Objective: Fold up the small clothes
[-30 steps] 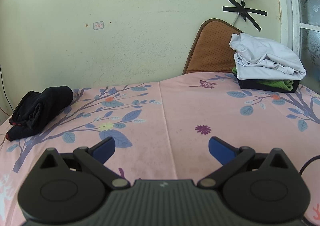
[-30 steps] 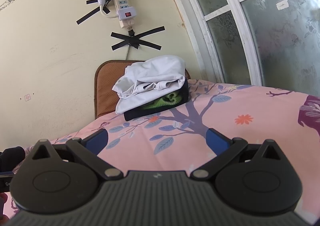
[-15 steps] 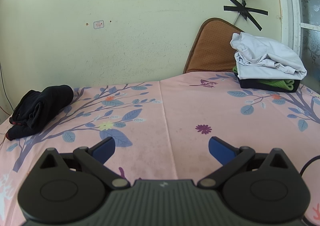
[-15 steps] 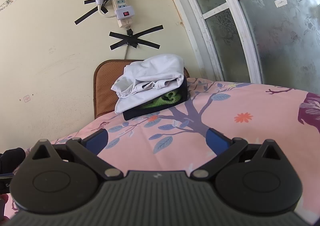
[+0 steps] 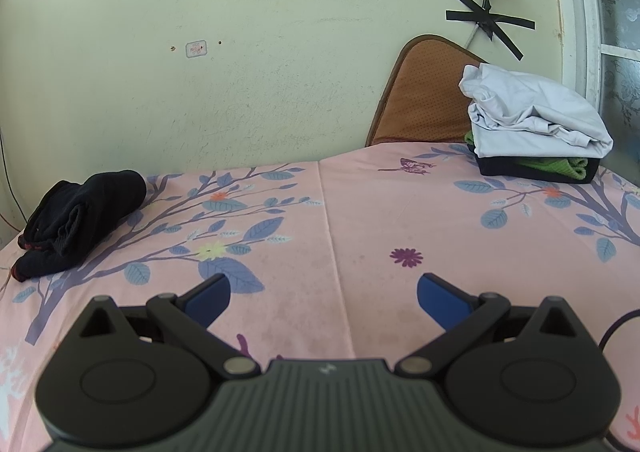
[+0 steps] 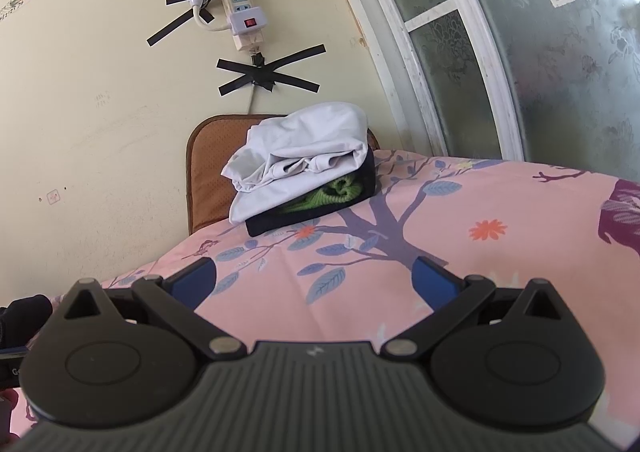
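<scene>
A stack of folded clothes, a white garment (image 5: 532, 119) over a green one (image 5: 560, 165) and a black one, sits at the far right of the pink floral sheet (image 5: 360, 219). It also shows in the right wrist view (image 6: 304, 159). A crumpled black garment (image 5: 76, 219) lies at the far left. My left gripper (image 5: 323, 294) is open and empty above the sheet's middle. My right gripper (image 6: 314, 280) is open and empty, facing the stack from a distance.
A brown cushion (image 5: 420, 99) leans on the wall behind the stack. A power strip (image 6: 244, 15) with a bulb is taped to the wall. A window (image 6: 520, 51) stands at the right. A black cable (image 5: 616, 326) lies near my left gripper.
The right wrist view has drifted slightly, and the stack sits a little lower in it. The left gripper has barely moved. Both stay open.
</scene>
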{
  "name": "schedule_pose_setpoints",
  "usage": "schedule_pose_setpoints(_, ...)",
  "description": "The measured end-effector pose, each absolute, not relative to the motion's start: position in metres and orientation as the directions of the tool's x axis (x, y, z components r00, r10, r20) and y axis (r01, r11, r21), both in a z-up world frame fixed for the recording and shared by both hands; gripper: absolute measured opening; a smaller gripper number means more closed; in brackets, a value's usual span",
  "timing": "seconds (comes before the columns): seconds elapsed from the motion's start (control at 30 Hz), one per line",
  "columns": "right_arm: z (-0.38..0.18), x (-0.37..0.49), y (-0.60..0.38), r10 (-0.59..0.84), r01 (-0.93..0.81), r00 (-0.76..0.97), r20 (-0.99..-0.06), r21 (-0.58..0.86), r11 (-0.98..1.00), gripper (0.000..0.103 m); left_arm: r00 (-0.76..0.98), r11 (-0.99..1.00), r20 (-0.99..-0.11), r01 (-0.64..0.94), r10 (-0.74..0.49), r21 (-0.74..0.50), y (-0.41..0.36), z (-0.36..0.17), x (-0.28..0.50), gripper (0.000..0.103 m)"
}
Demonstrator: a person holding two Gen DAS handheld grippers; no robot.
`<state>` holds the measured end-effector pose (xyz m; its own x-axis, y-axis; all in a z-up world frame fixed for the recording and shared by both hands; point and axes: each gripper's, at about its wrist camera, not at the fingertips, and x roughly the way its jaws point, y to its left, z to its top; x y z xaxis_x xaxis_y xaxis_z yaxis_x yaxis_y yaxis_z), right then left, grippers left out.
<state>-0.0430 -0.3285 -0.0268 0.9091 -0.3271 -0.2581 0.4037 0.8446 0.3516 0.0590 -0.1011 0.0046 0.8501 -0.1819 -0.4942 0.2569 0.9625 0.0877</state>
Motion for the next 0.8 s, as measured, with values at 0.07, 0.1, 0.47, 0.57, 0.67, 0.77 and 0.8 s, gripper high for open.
schedule_pose_setpoints(0.07, -0.0269, -0.0429, -0.3284, -0.326, 0.403, 0.909, -0.259, 0.352, 0.845, 0.103, 0.850, 0.962, -0.494, 0.258, -0.182, 0.089, -0.1012, 0.0047, 0.0592, 0.103)
schedule_pose_setpoints(0.1, -0.0269, -0.0426, -0.3288, -0.326, 0.403, 0.909, -0.260, 0.352, 0.845, 0.103, 0.850, 0.962, -0.494, 0.258, -0.182, 0.089, -0.1012, 0.0047, 0.0591, 0.103)
schedule_pose_setpoints(0.47, -0.0269, -0.0423, -0.3292, -0.325, 0.403, 0.909, -0.260, 0.352, 0.845, 0.103, 0.848, 0.963, -0.497, 0.256, -0.182, 0.084, -0.1009, 0.0049, 0.0594, 0.103)
schedule_pose_setpoints(0.57, -0.0275, -0.0421, -0.3293, -0.326, 0.403, 0.909, -0.260, 0.354, 0.844, 0.103, 0.848, 0.963, -0.497, 0.257, -0.183, 0.084, -0.1008, 0.0048, 0.0594, 0.103)
schedule_pose_setpoints(0.67, -0.0282, -0.0421, -0.3291, -0.326, 0.404, 0.909, -0.259, 0.356, 0.843, 0.103, 0.848, 0.963, -0.497, 0.257, -0.183, 0.084, -0.1008, 0.0048, 0.0593, 0.103)
schedule_pose_setpoints(0.77, -0.0287, -0.0423, -0.3294, -0.326, 0.404, 0.909, -0.258, 0.359, 0.842, 0.103, 0.848, 0.963, -0.497, 0.257, -0.183, 0.085, -0.1007, 0.0048, 0.0595, 0.103)
schedule_pose_setpoints(0.8, -0.0288, -0.0425, -0.3294, -0.326, 0.404, 0.909, -0.258, 0.360, 0.841, 0.103, 0.848, 0.963, -0.497, 0.257, -0.183, 0.085, -0.1007, 0.0048, 0.0594, 0.103)
